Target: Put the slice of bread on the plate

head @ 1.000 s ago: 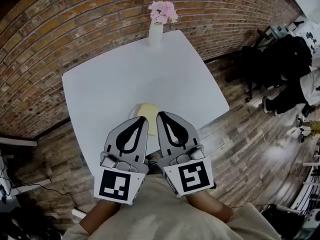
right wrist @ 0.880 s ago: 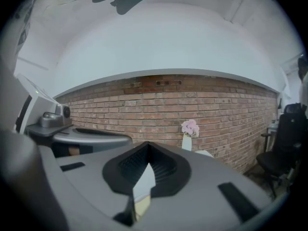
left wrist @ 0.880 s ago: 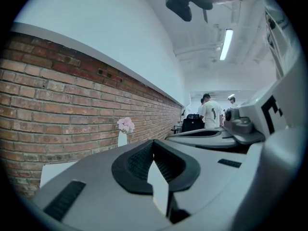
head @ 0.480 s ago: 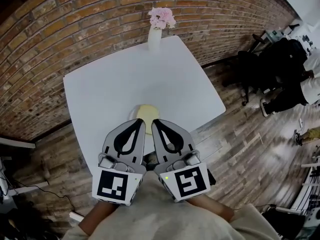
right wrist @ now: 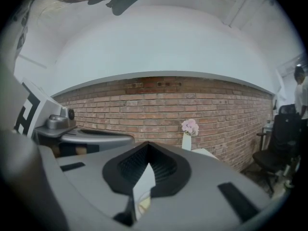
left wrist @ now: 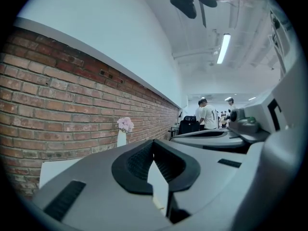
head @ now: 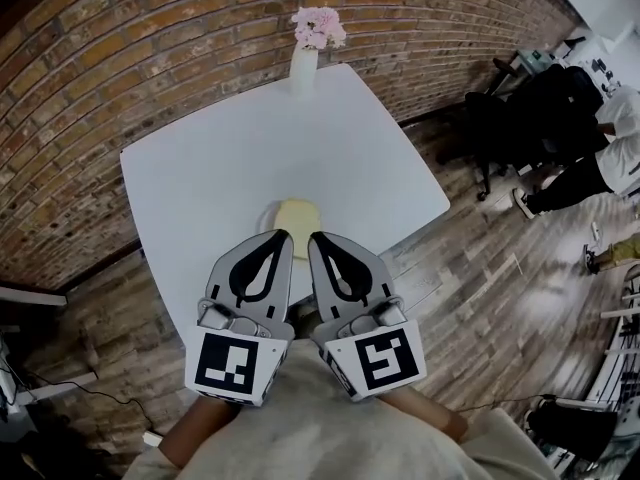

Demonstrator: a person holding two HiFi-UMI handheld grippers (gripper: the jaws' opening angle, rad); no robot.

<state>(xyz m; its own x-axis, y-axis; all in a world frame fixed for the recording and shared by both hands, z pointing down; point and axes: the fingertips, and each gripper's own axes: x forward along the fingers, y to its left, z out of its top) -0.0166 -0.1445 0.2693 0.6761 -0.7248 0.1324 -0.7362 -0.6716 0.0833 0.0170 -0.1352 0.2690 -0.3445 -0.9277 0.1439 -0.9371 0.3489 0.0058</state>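
Observation:
A pale yellow slice of bread (head: 298,214) lies near the front edge of the white table (head: 220,168). The thin rim of a white plate (head: 267,224) shows at the slice's left. My left gripper (head: 283,235) and right gripper (head: 314,238) are held side by side, their tips just short of the slice. Both are shut with nothing in them. In the left gripper view the left gripper (left wrist: 153,142) has its jaws meeting at the tip. The right gripper (right wrist: 147,145) looks the same in its own view, and a bit of the bread (right wrist: 143,205) shows through the gap below.
A white vase of pink flowers (head: 303,63) stands at the table's far edge against the brick wall (head: 150,58). Dark office chairs (head: 520,108) and people (head: 600,168) are on the wooden floor to the right.
Both grippers have drifted slightly back from the slice, so more of the bread shows. Both stay shut.

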